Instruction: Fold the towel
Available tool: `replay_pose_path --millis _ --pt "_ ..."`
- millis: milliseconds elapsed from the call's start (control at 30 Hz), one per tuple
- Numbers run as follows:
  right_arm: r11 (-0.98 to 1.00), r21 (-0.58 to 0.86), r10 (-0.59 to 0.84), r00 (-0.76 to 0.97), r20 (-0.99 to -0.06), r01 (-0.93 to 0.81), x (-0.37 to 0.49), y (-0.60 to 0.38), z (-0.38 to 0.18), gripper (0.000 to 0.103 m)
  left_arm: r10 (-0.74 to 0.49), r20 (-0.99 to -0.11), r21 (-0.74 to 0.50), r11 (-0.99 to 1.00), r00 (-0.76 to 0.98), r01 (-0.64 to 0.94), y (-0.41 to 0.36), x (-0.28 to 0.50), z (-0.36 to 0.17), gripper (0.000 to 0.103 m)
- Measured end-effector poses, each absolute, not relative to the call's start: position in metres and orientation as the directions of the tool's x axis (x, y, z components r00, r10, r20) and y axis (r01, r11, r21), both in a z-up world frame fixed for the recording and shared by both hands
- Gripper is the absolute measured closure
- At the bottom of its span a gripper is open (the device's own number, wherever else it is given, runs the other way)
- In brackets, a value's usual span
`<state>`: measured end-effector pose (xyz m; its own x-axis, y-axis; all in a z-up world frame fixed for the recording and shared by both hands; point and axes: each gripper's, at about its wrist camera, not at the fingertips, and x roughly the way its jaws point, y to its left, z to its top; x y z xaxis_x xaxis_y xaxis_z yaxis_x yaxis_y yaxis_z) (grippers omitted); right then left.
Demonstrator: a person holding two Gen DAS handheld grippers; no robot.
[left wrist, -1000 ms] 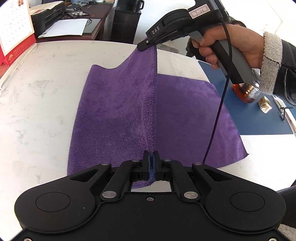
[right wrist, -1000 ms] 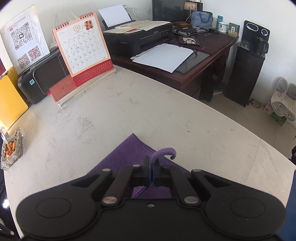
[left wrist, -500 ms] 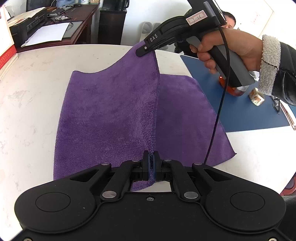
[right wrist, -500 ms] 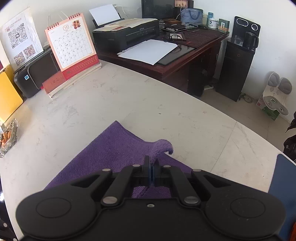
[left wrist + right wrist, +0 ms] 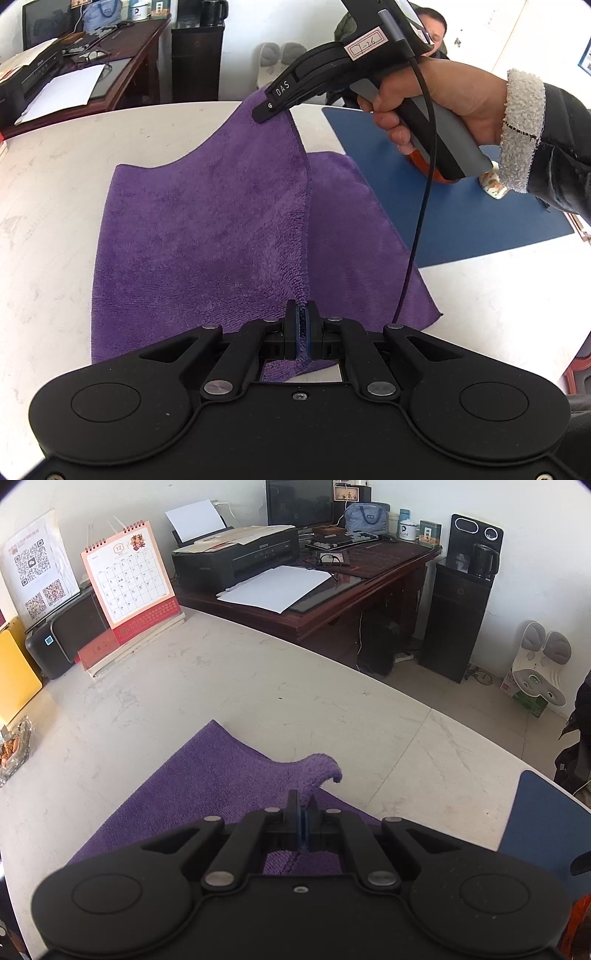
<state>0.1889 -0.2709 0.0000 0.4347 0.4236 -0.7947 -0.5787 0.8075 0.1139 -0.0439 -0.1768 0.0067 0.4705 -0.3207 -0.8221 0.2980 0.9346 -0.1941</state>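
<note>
Purple towel (image 5: 207, 236) is lying on the white bench (image 5: 55, 206), one edge lifted and stretched taut in the air between both grippers. The raised half is hanging over the flat half still resting on the surface. Left hand-held gripper (image 5: 302, 314) is pinching the near corner of that edge, fingers pressed together on the cloth. Right hand-held gripper (image 5: 263, 115) is clamping the far corner; in its own view the towel corner (image 5: 321, 768) is curling past the closed tips. A person's hand (image 5: 436, 99) is gripping the right handle. Blue mat (image 5: 461, 221) is sitting beside the towel.
</note>
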Motion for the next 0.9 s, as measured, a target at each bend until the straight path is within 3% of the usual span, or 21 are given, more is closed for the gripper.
replay_pose_path --millis 900 --pt "0.814 0.044 0.354 0.436 -0.827 -0.579 0.194 -0.352 0.003 0.101 -0.427 -0.825 -0.222 0.847 0.369 0.483 -0.23 -0.027 0.002 0.101"
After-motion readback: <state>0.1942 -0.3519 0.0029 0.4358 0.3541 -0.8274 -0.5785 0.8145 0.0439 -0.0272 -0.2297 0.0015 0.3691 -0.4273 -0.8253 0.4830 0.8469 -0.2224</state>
